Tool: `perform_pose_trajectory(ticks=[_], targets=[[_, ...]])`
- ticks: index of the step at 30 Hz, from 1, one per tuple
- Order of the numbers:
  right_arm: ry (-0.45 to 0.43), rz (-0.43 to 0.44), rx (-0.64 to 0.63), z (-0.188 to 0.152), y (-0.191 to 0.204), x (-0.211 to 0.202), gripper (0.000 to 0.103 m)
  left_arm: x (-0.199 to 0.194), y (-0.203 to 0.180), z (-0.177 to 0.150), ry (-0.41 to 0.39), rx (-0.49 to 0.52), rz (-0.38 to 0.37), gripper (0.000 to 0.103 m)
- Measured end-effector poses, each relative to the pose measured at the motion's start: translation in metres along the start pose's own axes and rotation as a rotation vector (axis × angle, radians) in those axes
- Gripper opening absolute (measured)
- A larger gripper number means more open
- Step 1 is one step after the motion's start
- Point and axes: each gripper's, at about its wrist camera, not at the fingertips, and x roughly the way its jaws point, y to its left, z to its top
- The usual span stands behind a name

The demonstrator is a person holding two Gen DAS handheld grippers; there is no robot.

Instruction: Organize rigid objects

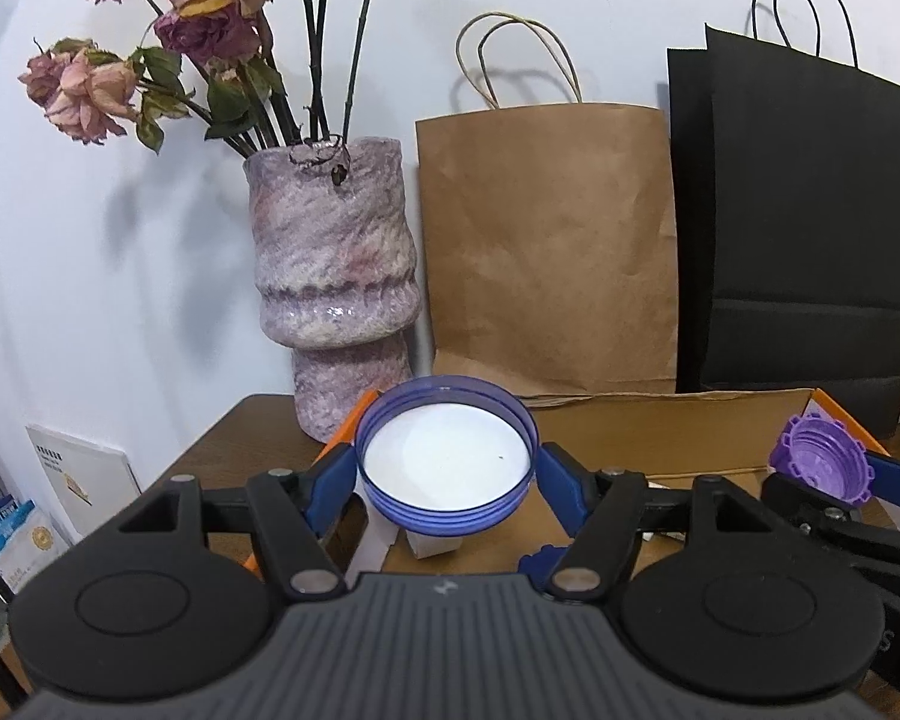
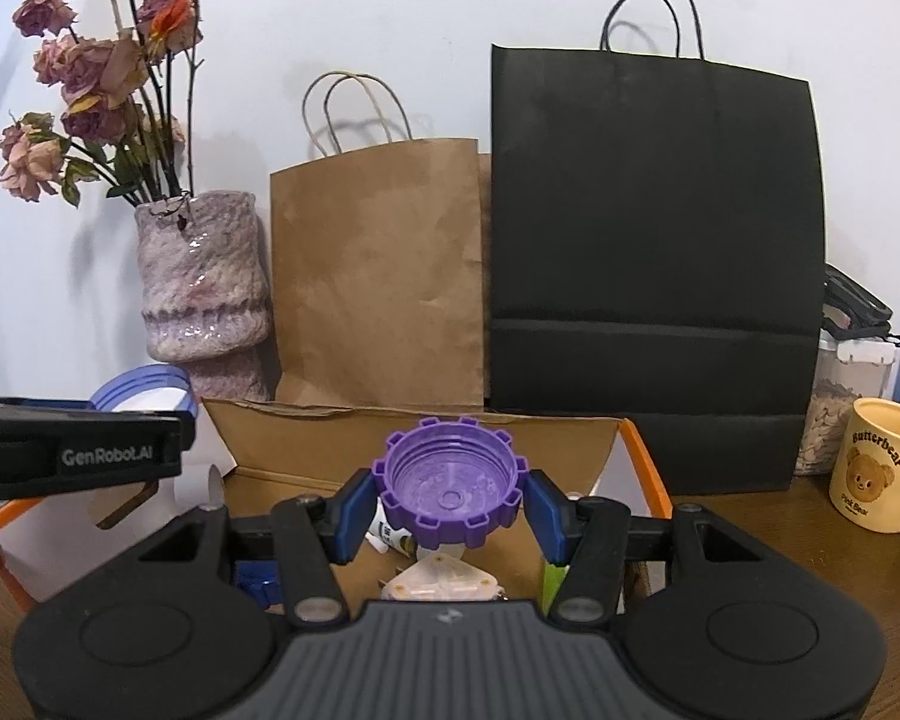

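Jaws on my left gripper are clamped across a blue lid, with a pad against its rim on each side. Those on my right gripper are clamped the same way on a purple cap with a notched edge.

Looking past them, the biggest thing I see is a black paper bag standing against the wall. A brown paper bag stands just beside it on its left. In front of both, an open cardboard box with orange edging sits on the desk. A mottled purple vase of dried roses stands at the box's far left corner, and a cream mug is off to the box's right.

Both held pieces hang above the open box, hollow side up and tilted towards the cameras. The blue lid is over the left end and shows a white inside. The purple cap is nearer the middle.
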Motion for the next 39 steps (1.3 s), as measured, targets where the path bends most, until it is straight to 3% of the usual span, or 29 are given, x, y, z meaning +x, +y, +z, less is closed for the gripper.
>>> perform_pose_trajectory(ticks=[1,2,3,4,22,39], targets=[[0.002,-0.006,0.002,0.000,0.000,0.000,0.080,-0.001,0.000,0.000,-0.008,0.001,0.004,0.094],[-0.003,-0.011,0.005,0.000,-0.001,0.000,0.090,-0.001,0.000,0.000,-0.020,0.004,0.005,0.103],[-0.014,-0.015,0.007,0.000,-0.001,-0.001,0.102,-0.003,0.000,0.000,-0.031,0.007,0.009,0.103],[-0.024,-0.019,0.007,0.000,-0.001,-0.003,0.103,-0.003,-0.001,0.001,-0.037,0.011,0.017,0.103],[-0.023,-0.038,0.030,-0.001,-0.008,-0.004,0.103,-0.003,0.001,0.001,-0.027,-0.008,0.044,0.103],[-0.052,-0.047,0.007,-0.003,-0.016,-0.047,0.103,-0.050,0.009,-0.005,-0.055,-0.005,-0.007,0.103]])
